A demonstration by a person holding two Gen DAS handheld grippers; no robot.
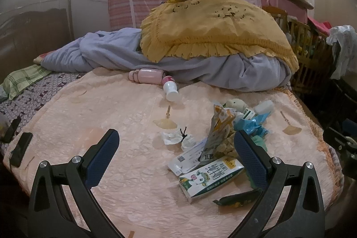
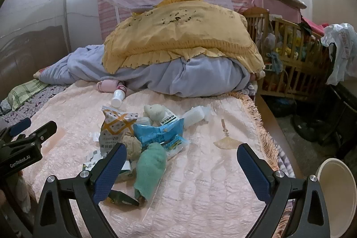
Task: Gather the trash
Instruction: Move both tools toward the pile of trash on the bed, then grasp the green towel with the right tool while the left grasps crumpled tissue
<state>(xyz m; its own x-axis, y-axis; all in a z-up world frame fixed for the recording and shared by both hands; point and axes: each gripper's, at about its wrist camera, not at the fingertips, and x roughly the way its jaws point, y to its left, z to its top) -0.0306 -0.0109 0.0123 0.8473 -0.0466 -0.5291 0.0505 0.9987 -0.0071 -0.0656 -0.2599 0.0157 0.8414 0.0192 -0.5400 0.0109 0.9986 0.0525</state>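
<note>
Both my grippers hang over the bed (image 1: 125,108) with nothing in them: my left gripper (image 1: 176,148) is spread wide, and my right gripper (image 2: 181,161) is spread just as wide. The trash sits in one loose heap on the pink bedspread, toward the bed's right side, between my two views.

The milk carton (image 1: 209,177) lies flat at the near edge of the heap, just beside my left gripper's right finger. It looks empty and a little crushed, so I judge it light and fairly stiff; I would pinch it across its narrow faces, not its broad printed one. The yellow-patterned snack bag (image 2: 113,128) stands half upright and the blue wrapper (image 2: 160,135) lies crumpled against it. Both should be feather-light, crinkly and slippery, so a bunched fold or sealed edge is the place to bite (a flat face would slide out).

The green cloth (image 2: 149,168) is soft and limp and will sag from any hold. A white bin (image 2: 337,195) shows at the lower right, beside the bed.
</note>
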